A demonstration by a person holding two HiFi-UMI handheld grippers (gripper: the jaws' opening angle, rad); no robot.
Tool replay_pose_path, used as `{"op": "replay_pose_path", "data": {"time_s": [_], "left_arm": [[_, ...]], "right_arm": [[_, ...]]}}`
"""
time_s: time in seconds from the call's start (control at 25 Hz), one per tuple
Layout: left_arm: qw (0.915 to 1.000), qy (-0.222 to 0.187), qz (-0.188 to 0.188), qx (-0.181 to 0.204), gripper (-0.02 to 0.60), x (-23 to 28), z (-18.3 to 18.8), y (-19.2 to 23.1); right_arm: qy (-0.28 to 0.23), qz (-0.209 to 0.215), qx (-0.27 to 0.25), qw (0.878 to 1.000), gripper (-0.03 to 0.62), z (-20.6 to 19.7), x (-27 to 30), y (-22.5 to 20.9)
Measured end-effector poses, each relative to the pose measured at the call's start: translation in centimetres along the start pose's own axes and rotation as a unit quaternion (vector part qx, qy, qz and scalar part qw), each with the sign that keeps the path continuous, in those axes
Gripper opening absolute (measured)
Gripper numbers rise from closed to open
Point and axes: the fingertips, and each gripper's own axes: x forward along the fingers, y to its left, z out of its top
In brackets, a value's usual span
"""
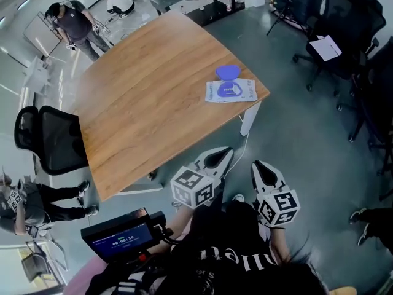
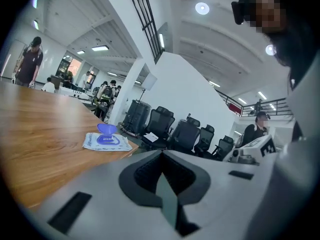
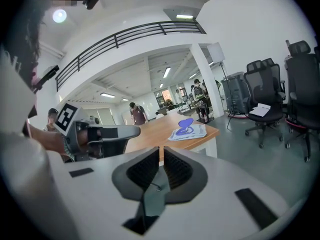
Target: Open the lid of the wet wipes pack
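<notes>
Spanning most of the head view, the wooden table (image 1: 141, 97) carries only one thing, and a black office chair (image 1: 52, 140) stands at its left side. Both tools hang off the table, close to the person's body. The left gripper (image 1: 220, 157) has its jaws pressed together with nothing between them. The right gripper (image 1: 262, 168), just beside it, has its jaws drawn in to a thin slit, also empty. Well apart from both, the wet wipes pack (image 1: 232, 91) lies flat near the table's far right corner. Its blue lid (image 1: 228, 72) is flipped up and back, away from the opening.
</notes>
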Motion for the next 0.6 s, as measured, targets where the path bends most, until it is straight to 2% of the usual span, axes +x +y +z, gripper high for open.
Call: {"op": "replay_pose_path", "data": {"time_s": [0.24,0.4,0.6], "left_arm": [[0.9989,-0.029,0.031,0.018,-0.002,-4.1,1.0,-2.0],[0.9978,-0.052,0.022,0.035,-0.002,-5.0,2.5,-2.2],[0.9965,-0.050,0.013,0.066,-0.002,-7.3,3.4,-1.3]], "right_arm": [[-0.009,0.014,-0.004,1.000,0.034,-1.3,-1.9,2.6],[-0.025,0.014,-0.016,0.999,0.030,-0.3,-1.6,3.9],[-0.066,0.025,-0.001,0.998,0.011,1.7,-0.5,6.8]]}}
